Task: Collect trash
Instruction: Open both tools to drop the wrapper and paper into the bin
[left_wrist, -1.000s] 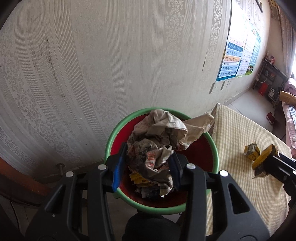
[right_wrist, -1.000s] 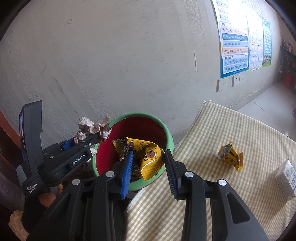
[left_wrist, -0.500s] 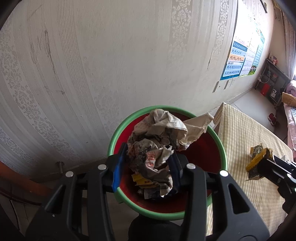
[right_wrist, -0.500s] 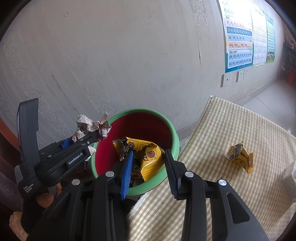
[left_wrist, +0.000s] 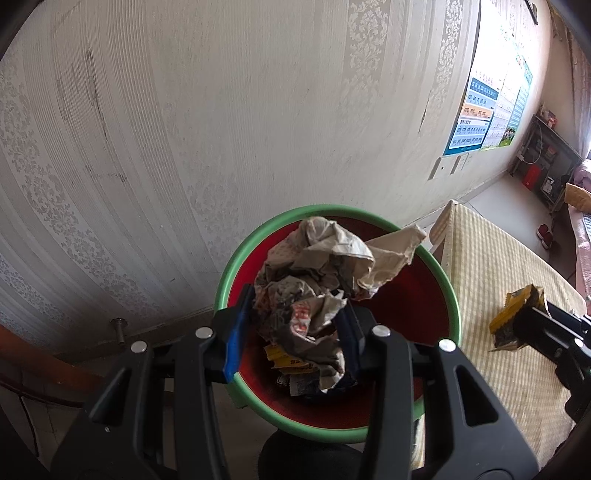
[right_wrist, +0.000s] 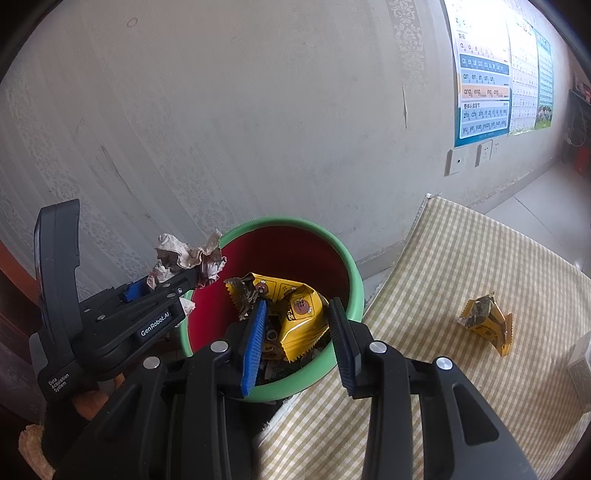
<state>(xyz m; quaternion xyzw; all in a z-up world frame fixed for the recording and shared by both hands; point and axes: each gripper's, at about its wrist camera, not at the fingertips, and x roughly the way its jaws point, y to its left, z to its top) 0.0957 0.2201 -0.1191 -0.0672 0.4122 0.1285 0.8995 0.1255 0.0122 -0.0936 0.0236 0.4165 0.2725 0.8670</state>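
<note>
Over bin (left_wrist: 258, 240) — L hand-held gripper (left_wrist: 291, 328) w/ paper (left_wrist: 314, 280)

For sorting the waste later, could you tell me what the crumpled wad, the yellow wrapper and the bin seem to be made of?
Crumpled wad: matte printed paper, likely newspaper, sharply creased.
Yellow wrapper: glossy plastic film, probably foil-lined; shiny, zigzag-cut edge.
Bin: smooth moulded plastic, it seems, with slight sheen.

Bin floor (left_wrist: 369, 410) largely hidden behind crumpled newspaper (left_wrist: 317, 280) and the jaws; litter beneath (left_wrist: 291, 365) only partly visible, print unreadable. Bin base cut from sight in both views. White box (right_wrist: 580, 365) cropped by right edge, type indeterminate. Checked worktop (right_wrist: 461, 277) runs out of frame. Chart lettering (left_wrist: 476, 118) too small in left view. Far shelf contents (left_wrist: 546, 155) blurred. Orange-brown object (right_wrist: 92, 402) behind left gripper (right_wrist: 199, 273) unidentifiable.
</note>
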